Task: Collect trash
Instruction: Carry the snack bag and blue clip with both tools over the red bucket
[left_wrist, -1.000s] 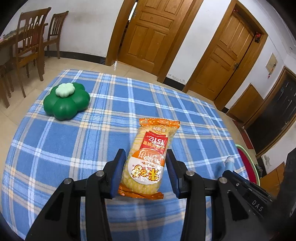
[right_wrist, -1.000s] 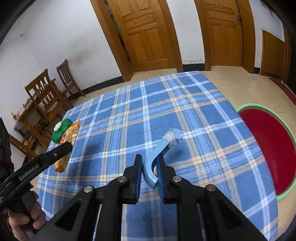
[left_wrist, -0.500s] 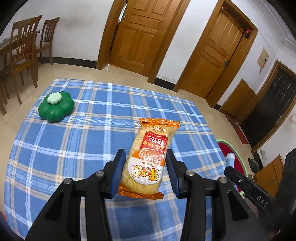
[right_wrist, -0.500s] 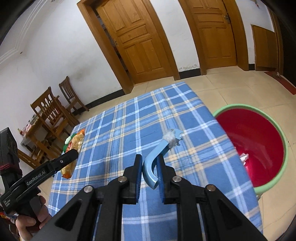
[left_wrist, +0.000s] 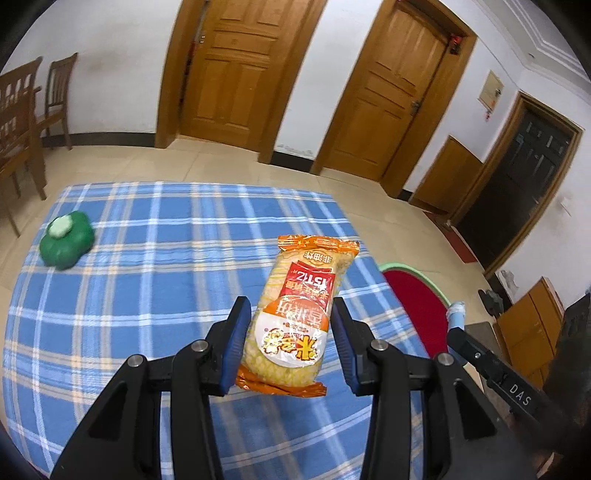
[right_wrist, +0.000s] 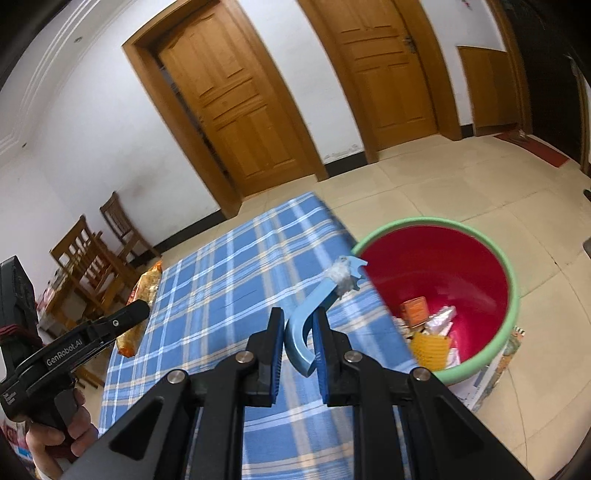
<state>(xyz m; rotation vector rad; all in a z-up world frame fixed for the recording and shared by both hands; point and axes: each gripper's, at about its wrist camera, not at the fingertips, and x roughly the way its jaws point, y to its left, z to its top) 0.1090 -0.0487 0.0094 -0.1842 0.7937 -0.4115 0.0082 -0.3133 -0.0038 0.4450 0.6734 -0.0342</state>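
Observation:
My left gripper (left_wrist: 289, 314) is shut on an orange and yellow snack packet (left_wrist: 295, 321), held lengthwise above the blue checked tablecloth (left_wrist: 155, 280). My right gripper (right_wrist: 298, 321) is shut on a curved light-blue plastic hook (right_wrist: 314, 306) whose taped forked tip hangs near the table's right edge. Just past that edge stands a red trash bin (right_wrist: 443, 280) with a green rim, holding several wrappers and papers. In the left wrist view the bin (left_wrist: 417, 299) shows beside the table. The snack packet (right_wrist: 142, 295) and the left gripper (right_wrist: 136, 314) also appear in the right wrist view.
A green flower-shaped container (left_wrist: 66, 240) with a white top sits at the table's far left. Wooden chairs (right_wrist: 92, 258) stand beyond the left side. Wooden doors (left_wrist: 243, 74) line the far wall. A hand (right_wrist: 55, 439) holds the left gripper's handle.
Both grippers have risen and swung right toward the bin, each keeping its hold. The bin's inside and its trash now show in the right wrist view.

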